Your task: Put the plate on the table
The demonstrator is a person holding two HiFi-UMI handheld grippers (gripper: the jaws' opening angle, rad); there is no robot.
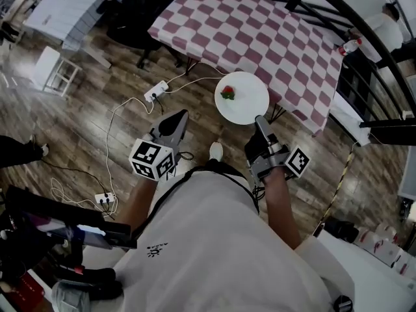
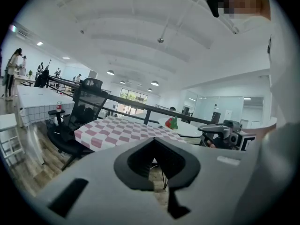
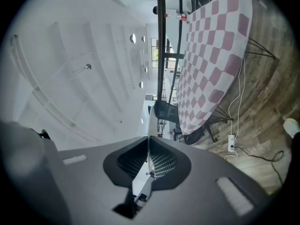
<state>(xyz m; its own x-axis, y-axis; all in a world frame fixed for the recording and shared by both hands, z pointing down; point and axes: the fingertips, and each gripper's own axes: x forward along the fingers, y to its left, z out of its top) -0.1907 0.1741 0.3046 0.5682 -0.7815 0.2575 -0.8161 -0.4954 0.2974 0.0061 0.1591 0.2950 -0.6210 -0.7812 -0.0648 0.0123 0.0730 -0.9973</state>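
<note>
The checkered table [image 1: 260, 38] stands ahead of the person, and the white plate [image 1: 250, 103] is held in the air at its near edge. The right gripper [image 1: 260, 121] is clamped on the plate's rim. The left gripper [image 1: 177, 117] is closed with nothing in it, and a strawberry [image 1: 227, 93] lies on the plate.

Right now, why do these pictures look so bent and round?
Head view: the wide lens bows the checkered table. Left gripper view: round fisheye, dark corners, bright ceiling. Right gripper view: turned sideways, with the plate just a thin edge-on line.
</note>
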